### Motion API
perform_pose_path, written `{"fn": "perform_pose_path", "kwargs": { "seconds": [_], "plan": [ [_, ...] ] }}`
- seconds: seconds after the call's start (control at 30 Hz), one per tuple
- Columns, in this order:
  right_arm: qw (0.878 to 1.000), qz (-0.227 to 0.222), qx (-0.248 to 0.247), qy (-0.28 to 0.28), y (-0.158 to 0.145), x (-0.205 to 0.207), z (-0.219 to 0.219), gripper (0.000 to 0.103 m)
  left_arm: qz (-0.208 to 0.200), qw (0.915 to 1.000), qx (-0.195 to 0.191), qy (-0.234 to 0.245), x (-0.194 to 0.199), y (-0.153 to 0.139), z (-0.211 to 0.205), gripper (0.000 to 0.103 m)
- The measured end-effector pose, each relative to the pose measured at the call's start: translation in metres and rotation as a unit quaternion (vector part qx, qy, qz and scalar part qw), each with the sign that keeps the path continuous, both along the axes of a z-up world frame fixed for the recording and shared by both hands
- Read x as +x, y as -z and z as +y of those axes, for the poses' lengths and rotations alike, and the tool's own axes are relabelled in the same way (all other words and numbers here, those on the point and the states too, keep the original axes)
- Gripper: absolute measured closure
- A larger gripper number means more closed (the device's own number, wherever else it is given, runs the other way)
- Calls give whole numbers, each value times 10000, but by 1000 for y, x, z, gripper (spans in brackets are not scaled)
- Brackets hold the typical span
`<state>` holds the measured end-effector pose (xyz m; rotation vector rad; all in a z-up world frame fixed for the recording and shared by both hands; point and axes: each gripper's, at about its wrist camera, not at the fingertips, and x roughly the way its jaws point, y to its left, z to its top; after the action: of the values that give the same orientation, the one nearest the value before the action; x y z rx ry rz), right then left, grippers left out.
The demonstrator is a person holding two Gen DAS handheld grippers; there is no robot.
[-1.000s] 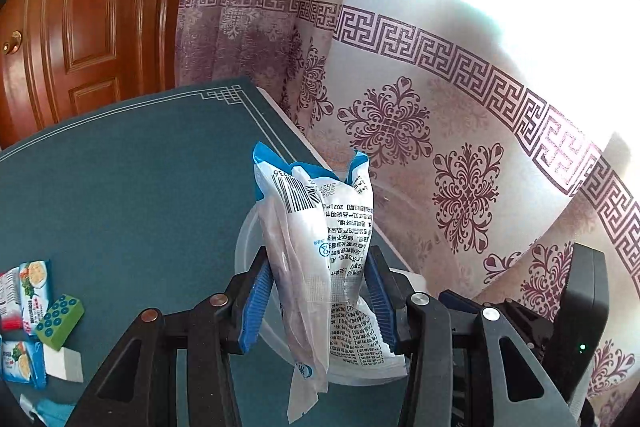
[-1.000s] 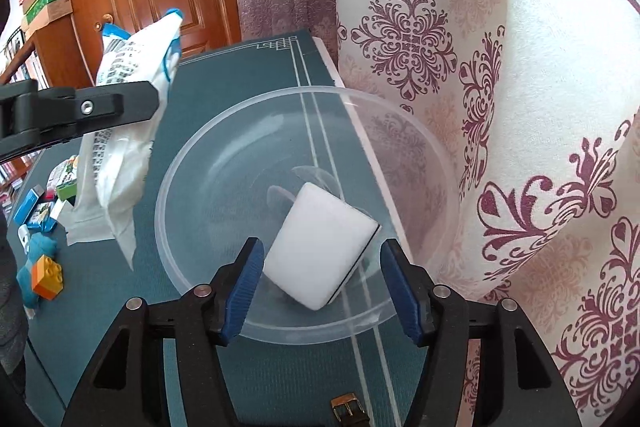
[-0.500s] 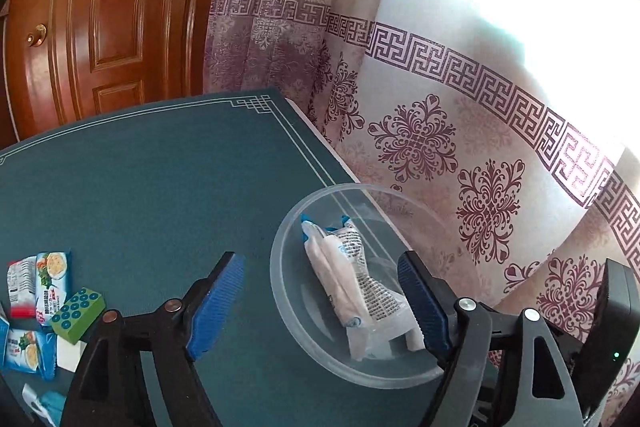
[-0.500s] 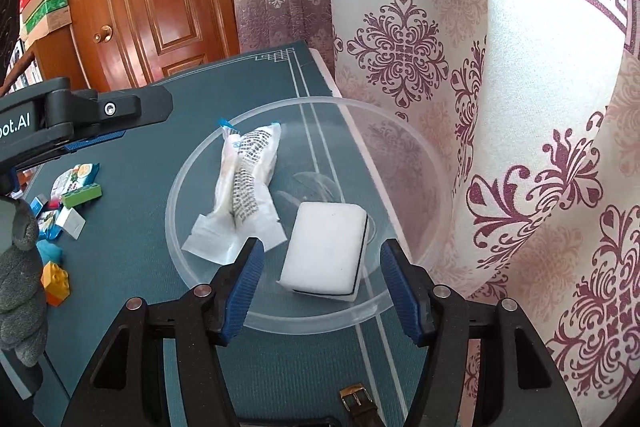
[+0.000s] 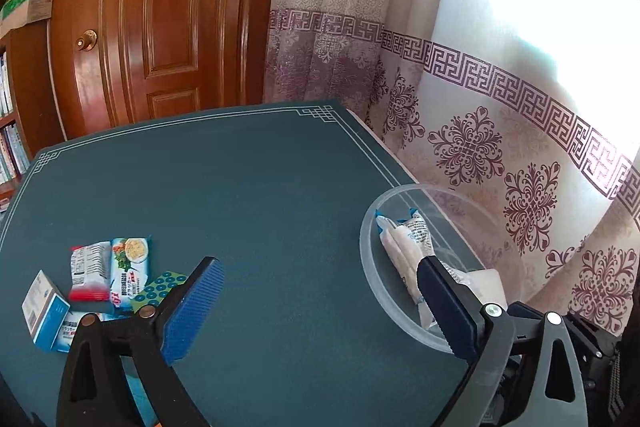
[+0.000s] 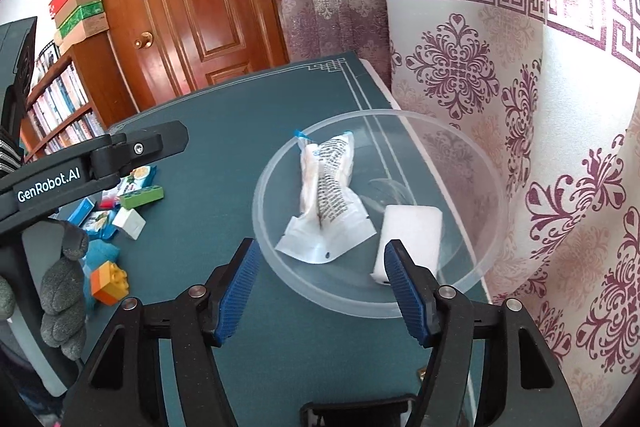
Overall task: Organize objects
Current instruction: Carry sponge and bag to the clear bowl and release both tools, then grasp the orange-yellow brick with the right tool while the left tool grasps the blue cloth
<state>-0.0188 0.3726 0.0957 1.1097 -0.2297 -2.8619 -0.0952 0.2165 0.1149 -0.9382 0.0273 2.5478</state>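
Note:
A clear plastic bowl (image 6: pixel 276 243) stands at the right edge of the green table, by the curtain. In it lie a white snack packet (image 6: pixel 328 195) and a white sponge block (image 6: pixel 412 231). The bowl (image 5: pixel 370 267) and packet (image 5: pixel 404 247) also show in the left wrist view. My left gripper (image 5: pixel 316 311) is open and empty, above the table left of the bowl. My right gripper (image 6: pixel 320 291) is open and empty, just short of the bowl's near rim. The left gripper's body (image 6: pixel 96 159) shows at the left of the right wrist view.
Loose items lie on the table's left: snack packets (image 5: pixel 130 265), a green brick (image 5: pixel 160 289), a small white and blue box (image 5: pixel 44 309), an orange and yellow brick (image 6: pixel 109 282). A patterned curtain (image 6: pixel 520 107) hangs right of the bowl. A wooden door and a bookshelf stand behind.
My left gripper opened and dropped the white packet into the bowl, then swung left toward the loose items. The right gripper drew back a little, and the sponge settled flat.

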Motion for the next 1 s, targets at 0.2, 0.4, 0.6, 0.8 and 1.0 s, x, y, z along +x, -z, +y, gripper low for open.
{"fn": "perform_pose_path", "kwargs": {
  "seconds": [0.2,0.4,0.6,0.8,1.0],
  "plan": [
    [9988,-109,-202,-436,5,2,-32,35,76,9992,-79,-391,3,0,-45,1],
    [9939,-247,-451,-979,15,2,-70,33,-14,9959,-161,-890,2,2,-93,1],
    [9868,-390,-587,-1456,25,5,-112,33,-5,9933,-146,-1147,6,4,-130,1],
    [9786,-539,-609,-1888,37,7,-152,33,-97,9916,-40,-1292,10,13,-156,1],
    [9742,-584,-558,-2107,47,-2,-185,33,-266,9898,-33,-1397,13,27,-173,1]
  ]
}}
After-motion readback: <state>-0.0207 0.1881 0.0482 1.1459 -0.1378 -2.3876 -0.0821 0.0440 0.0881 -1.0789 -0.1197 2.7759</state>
